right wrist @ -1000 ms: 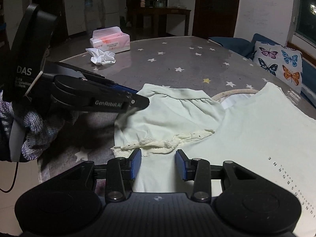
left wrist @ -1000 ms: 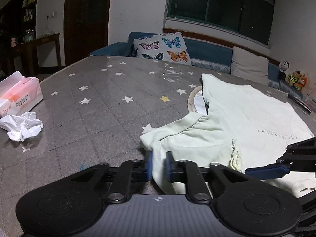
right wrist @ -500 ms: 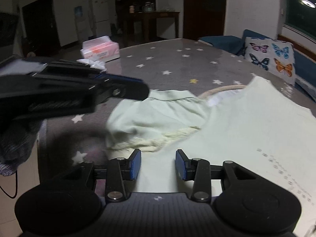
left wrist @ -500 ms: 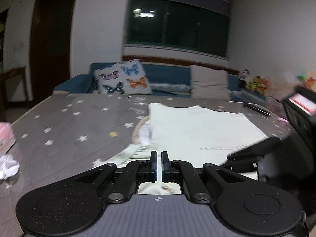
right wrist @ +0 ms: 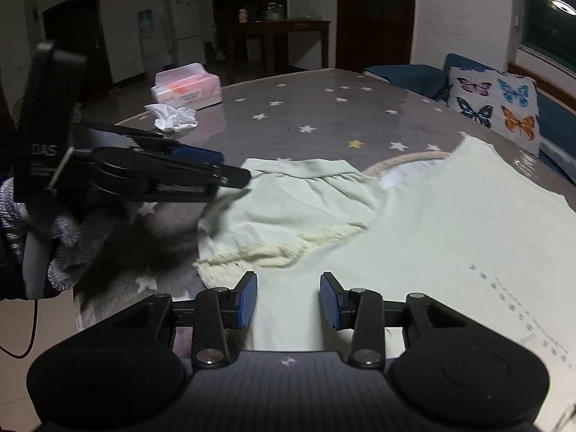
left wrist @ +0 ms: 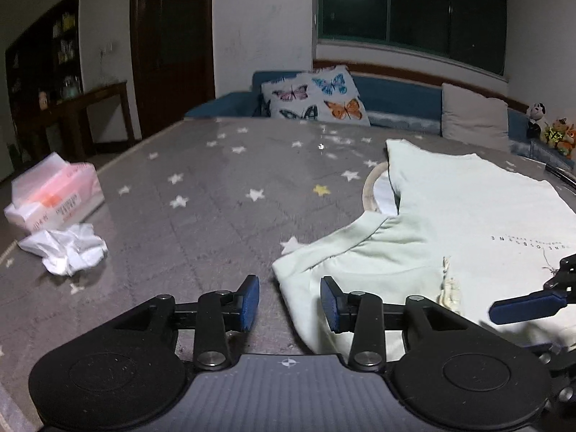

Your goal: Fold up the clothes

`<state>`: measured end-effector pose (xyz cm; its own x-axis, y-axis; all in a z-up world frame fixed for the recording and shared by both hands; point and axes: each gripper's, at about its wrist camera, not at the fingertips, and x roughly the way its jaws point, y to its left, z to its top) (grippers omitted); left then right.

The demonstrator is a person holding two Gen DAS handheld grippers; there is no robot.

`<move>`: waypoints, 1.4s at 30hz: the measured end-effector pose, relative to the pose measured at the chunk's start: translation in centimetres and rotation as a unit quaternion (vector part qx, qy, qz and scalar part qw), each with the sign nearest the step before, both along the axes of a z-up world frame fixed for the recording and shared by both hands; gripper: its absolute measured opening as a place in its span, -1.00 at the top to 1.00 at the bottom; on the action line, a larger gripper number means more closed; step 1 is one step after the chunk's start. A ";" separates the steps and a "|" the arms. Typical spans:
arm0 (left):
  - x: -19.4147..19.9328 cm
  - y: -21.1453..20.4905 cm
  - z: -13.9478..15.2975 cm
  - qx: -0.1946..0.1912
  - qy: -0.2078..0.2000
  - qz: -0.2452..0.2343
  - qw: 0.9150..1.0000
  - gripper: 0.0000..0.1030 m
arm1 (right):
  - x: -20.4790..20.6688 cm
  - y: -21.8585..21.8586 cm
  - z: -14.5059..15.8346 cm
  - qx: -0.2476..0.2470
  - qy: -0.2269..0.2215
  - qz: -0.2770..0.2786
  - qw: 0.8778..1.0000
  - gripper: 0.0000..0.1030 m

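A pale green T-shirt (left wrist: 450, 216) lies flat on the grey star-patterned surface (left wrist: 216, 194), its short sleeve (left wrist: 345, 259) with lace trim pointing toward me. My left gripper (left wrist: 289, 304) is open, its jaws on either side of the sleeve's corner, gripping nothing. It also shows in the right wrist view (right wrist: 230, 176) at the sleeve's left edge. My right gripper (right wrist: 288, 300) is open and empty over the shirt (right wrist: 432, 244) body just below the sleeve's lace hem (right wrist: 273, 252). Its fingertips (left wrist: 522, 306) show at the right in the left wrist view.
A tissue pack (left wrist: 54, 198) and a crumpled tissue (left wrist: 68, 248) lie at the left of the surface. A butterfly cushion (left wrist: 313, 97) and a blue sofa (left wrist: 396, 97) stand behind. A beige cushion (left wrist: 475, 118) and soft toys (left wrist: 547, 129) are at the far right.
My left gripper was shut on the sleeve and lifted half a second ago; now it is open and low by the sleeve's corner. The sleeve lies on the surface. The right gripper stayed open.
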<state>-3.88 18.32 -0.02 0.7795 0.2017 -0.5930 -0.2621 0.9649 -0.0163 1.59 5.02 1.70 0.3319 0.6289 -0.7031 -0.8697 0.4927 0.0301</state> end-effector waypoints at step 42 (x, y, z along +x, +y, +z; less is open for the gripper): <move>-3.5 -3.9 1.0 -0.043 -0.012 -0.177 0.983 0.35 | 7.4 -4.3 2.1 0.057 0.027 -0.102 0.993 0.26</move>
